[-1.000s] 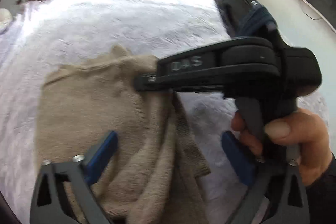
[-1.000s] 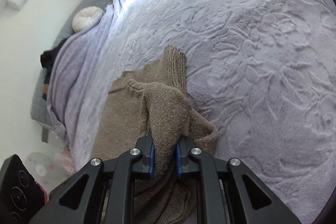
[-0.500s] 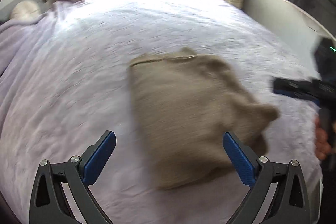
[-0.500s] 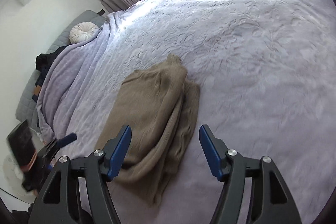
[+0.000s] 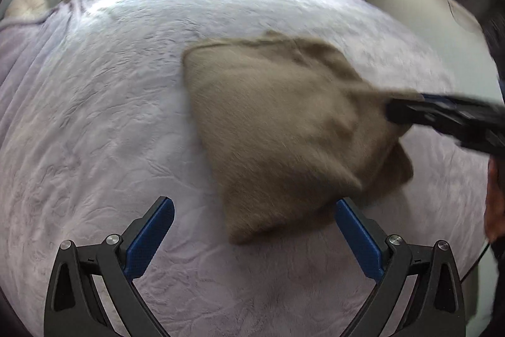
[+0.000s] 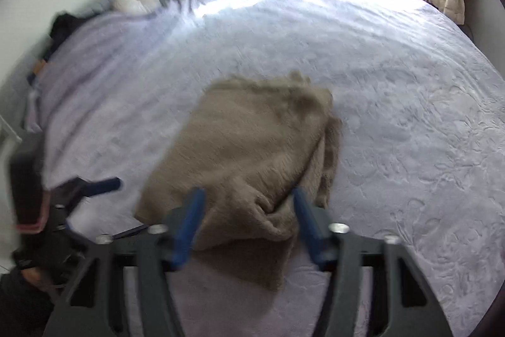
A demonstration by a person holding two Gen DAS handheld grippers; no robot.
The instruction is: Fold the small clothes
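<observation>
Lying half-folded on the bed (image 5: 94, 122), the sweater (image 5: 277, 128) stretches away from both spread tongs; right tongs (image 6: 249, 229) straddle its near corner, left tongs (image 5: 252, 232) wait just beside

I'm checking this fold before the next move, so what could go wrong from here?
The right gripper is open around a loose corner of the brown sweater; closing there may catch only one layer and pull the fold apart. The left gripper is open beside the sweater on the bedspread, so it could grab the bedspread too.
</observation>
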